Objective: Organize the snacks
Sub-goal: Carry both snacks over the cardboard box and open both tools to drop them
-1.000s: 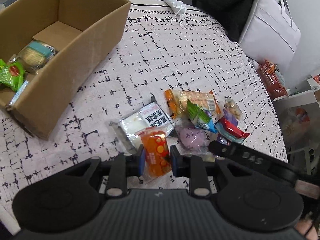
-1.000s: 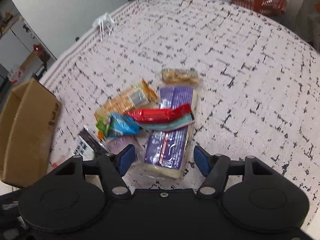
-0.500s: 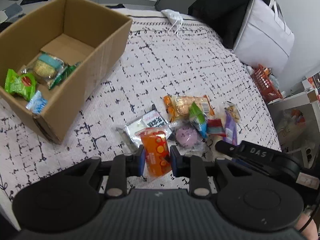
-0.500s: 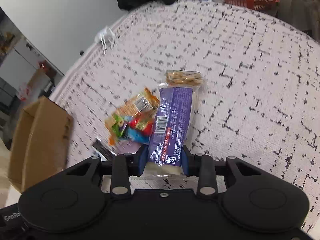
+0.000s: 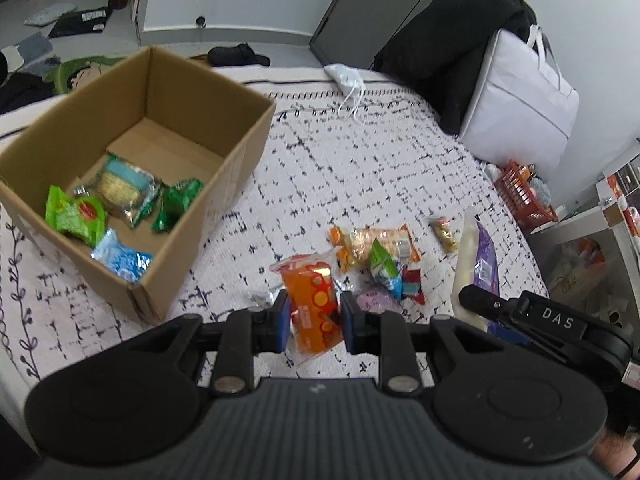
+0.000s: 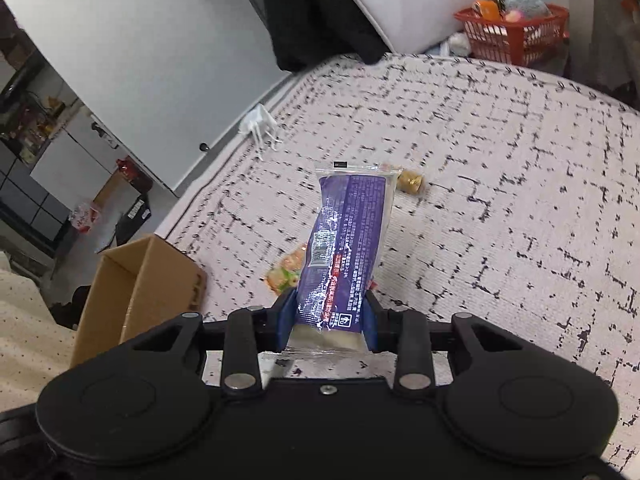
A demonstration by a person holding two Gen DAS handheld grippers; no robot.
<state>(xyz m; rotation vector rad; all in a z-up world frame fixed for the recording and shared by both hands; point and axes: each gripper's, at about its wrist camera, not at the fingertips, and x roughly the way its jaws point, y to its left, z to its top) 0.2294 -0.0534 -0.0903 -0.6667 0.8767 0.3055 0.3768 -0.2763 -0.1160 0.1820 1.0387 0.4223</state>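
My left gripper [image 5: 313, 322] is shut on an orange snack packet [image 5: 312, 304], lifted above the patterned bedspread [image 5: 360, 168]. To its left stands an open cardboard box [image 5: 224, 160] holding several green, blue and clear packets. My right gripper [image 6: 327, 320] is shut on a long purple snack pack [image 6: 344, 240], raised off the bed; the same purple pack [image 5: 480, 264] shows at the right of the left wrist view. A pile of loose snacks [image 5: 380, 256] lies on the bed ahead of the left gripper. A small gold-wrapped snack [image 6: 412, 182] lies beyond the purple pack.
A white face mask [image 5: 346, 76] lies at the bed's far edge. A white bag [image 5: 520, 108] and dark clothing [image 5: 452, 40] sit at the far right, with a red basket [image 5: 524, 196] beside the bed. The box [image 6: 136, 292] appears at lower left in the right wrist view.
Both grippers rose from the bed with their packets. The right gripper closed on the purple pack and lifted it out of the pile; the left kept its grip on the orange packet.
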